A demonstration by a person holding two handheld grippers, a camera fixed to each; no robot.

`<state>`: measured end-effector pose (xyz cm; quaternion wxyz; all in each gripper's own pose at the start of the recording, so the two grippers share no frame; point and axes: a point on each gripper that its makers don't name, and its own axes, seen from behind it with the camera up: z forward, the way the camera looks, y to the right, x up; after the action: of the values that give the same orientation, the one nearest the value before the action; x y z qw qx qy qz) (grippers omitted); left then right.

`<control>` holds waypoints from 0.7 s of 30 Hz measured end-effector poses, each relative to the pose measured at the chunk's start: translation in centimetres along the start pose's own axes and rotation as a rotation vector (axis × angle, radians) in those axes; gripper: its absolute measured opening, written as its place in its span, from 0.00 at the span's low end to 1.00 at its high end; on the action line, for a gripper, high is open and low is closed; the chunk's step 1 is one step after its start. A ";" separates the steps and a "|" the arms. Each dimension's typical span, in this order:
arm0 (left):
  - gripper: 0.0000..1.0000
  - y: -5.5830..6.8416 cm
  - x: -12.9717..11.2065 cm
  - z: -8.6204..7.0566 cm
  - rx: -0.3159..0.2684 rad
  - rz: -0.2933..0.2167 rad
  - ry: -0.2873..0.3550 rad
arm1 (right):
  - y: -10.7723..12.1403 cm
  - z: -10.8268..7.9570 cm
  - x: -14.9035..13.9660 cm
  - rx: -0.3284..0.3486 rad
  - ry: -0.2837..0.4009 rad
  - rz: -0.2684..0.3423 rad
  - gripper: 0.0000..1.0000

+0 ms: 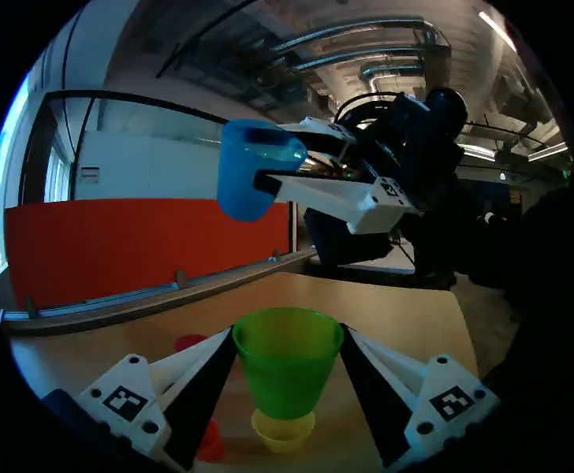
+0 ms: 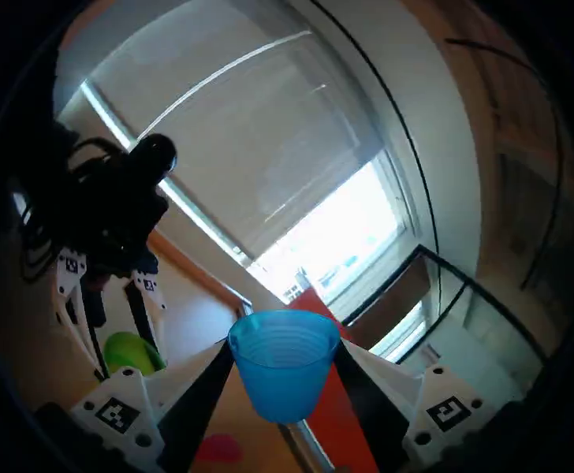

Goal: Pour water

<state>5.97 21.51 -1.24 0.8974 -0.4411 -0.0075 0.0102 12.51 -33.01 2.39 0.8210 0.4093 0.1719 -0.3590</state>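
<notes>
In the left gripper view a green cup (image 1: 288,363) stands upright between my left gripper's (image 1: 287,374) fingers, which press on both its sides just above the wooden table (image 1: 397,315). Higher up, the right gripper (image 1: 267,180) holds a blue cup (image 1: 247,167), tilted with its mouth toward the right. In the right gripper view the blue cup (image 2: 284,363) sits clamped in my right gripper (image 2: 284,370), and the green cup (image 2: 129,352) shows at lower left inside the other gripper (image 2: 117,315). No water stream is visible.
A small yellow cup (image 1: 284,432) lies on the table under the green one, with red cups (image 1: 190,342) at the left. An orange partition wall (image 1: 129,244) and glazing stand behind the table. A person's dark sleeve (image 1: 445,205) holds the right gripper.
</notes>
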 end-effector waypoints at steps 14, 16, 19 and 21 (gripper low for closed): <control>0.89 -0.1 0.3 -0.2 0.007 0.000 0.003 | -1.2 0.1 0.4 0.077 0.029 0.540 0.90; 0.89 -0.2 0.4 -0.2 0.008 0.000 0.003 | -1.2 0.2 0.1 0.082 0.024 0.602 0.90; 0.89 -0.2 0.5 -0.3 0.010 0.000 0.003 | -0.8 0.3 -0.4 0.082 0.016 0.693 0.91; 0.89 -0.2 0.5 -0.3 0.011 0.000 0.002 | -0.4 0.2 -0.7 0.078 0.018 0.747 0.90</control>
<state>6.46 21.11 -1.27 0.8999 -0.4360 -0.0066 0.0097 11.79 -33.05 2.73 0.8776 0.4779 0.0042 -0.0376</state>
